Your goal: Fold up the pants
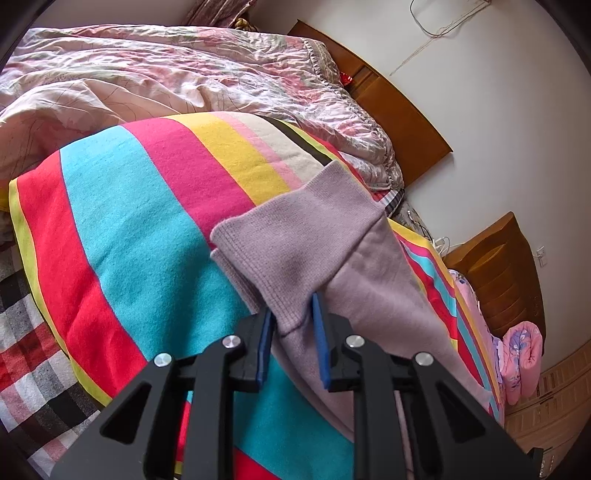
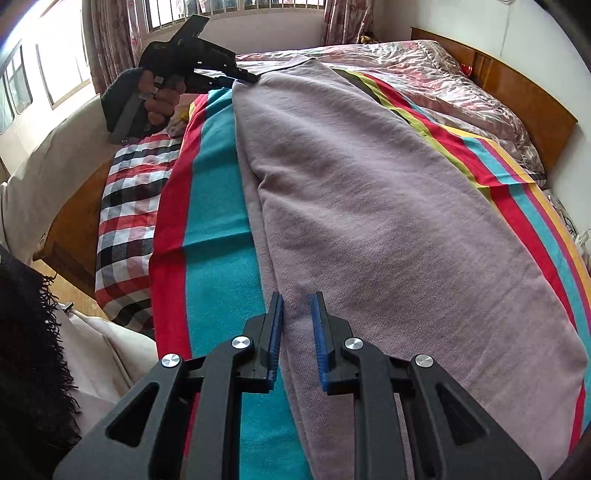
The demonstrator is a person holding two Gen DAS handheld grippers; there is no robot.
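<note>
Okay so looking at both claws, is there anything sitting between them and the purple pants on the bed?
Nothing visible. The left claw already has the ribbed cuff of the pants between its pads, and the right claw has the fabric at the other end between its pads. The pants lie on the striped blanket, nothing on top.

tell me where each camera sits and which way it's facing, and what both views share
Left wrist: sits on the left gripper, looking along its fingers at the ribbed cuff it pinches, headboard beyond; no hand visible.
Right wrist: sits on the right gripper, looking up the pants toward the window; the person's left hand shows.
Shared: pants, striped blanket, pink quilt.
</note>
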